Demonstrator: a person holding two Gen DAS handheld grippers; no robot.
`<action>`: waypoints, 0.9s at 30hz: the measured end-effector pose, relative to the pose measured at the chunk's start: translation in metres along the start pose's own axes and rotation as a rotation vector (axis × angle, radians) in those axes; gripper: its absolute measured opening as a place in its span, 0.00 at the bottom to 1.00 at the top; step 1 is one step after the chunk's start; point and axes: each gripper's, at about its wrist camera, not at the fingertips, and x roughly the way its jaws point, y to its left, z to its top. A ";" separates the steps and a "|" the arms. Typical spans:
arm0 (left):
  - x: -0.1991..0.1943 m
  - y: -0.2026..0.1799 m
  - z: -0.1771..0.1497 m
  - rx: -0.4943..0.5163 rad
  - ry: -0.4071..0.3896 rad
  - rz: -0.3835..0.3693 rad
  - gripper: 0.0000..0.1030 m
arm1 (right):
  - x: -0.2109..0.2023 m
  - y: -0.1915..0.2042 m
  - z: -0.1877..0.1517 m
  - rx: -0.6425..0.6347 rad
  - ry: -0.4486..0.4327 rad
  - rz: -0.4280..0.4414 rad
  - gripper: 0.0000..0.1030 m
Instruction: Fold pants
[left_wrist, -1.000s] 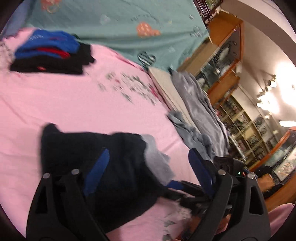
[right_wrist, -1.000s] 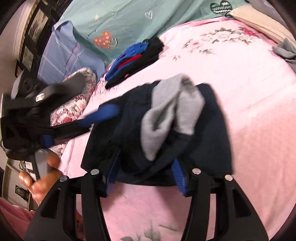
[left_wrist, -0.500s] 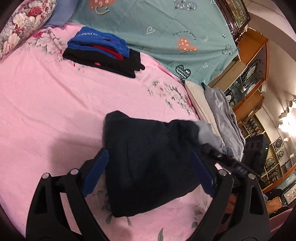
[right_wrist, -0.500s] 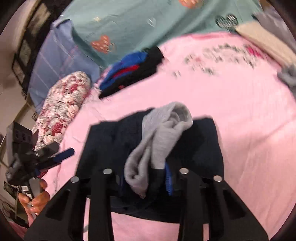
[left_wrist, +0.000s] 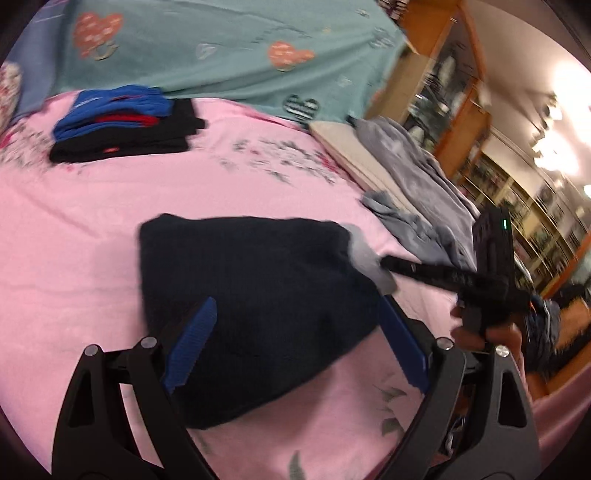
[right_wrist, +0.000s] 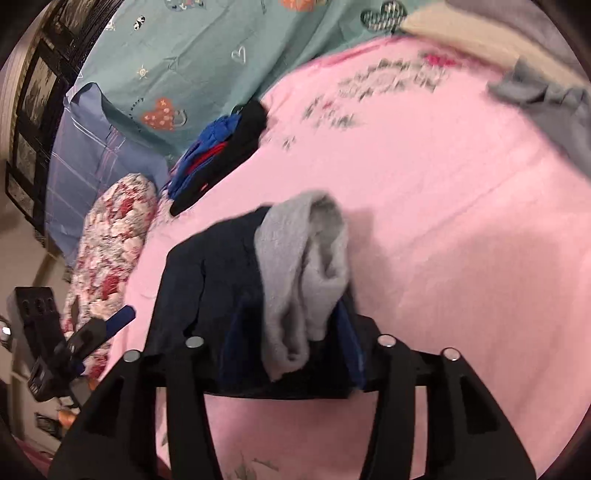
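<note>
Dark navy pants (left_wrist: 251, 295) with a grey lining lie folded on the pink bedsheet (left_wrist: 74, 221). My left gripper (left_wrist: 295, 332) hovers open over their near edge, its blue pads spread wide on either side and not gripping. My right gripper (left_wrist: 384, 264) reaches in from the right, a finger at the grey lining edge (left_wrist: 365, 254). In the right wrist view the bunched grey lining (right_wrist: 303, 266) and dark cloth (right_wrist: 207, 266) sit between my right gripper (right_wrist: 291, 336) jaws, which are opening. My left gripper (right_wrist: 110, 325) shows at the far left, off the pants.
A stack of folded blue, red and black clothes (left_wrist: 122, 125) lies at the back of the bed. Loose grey garments (left_wrist: 417, 177) are heaped along the right side. A floral pillow (right_wrist: 110, 240) lies at the left edge. Wooden cabinets (left_wrist: 461, 110) stand beyond.
The crumpled pants now lie as a flat dark fold. The right jaws narrowed on the grey lining, then widened. The left gripper drew off the pants and stayed open.
</note>
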 end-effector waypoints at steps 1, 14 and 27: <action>0.006 -0.005 -0.002 0.016 0.019 -0.024 0.88 | -0.008 0.002 0.002 -0.023 -0.033 -0.050 0.50; 0.032 -0.036 -0.030 0.099 0.115 -0.093 0.91 | 0.053 0.037 0.032 -0.152 0.093 0.062 0.32; -0.002 0.033 0.028 -0.025 0.011 -0.055 0.91 | -0.006 0.061 0.016 -0.189 0.028 0.156 0.21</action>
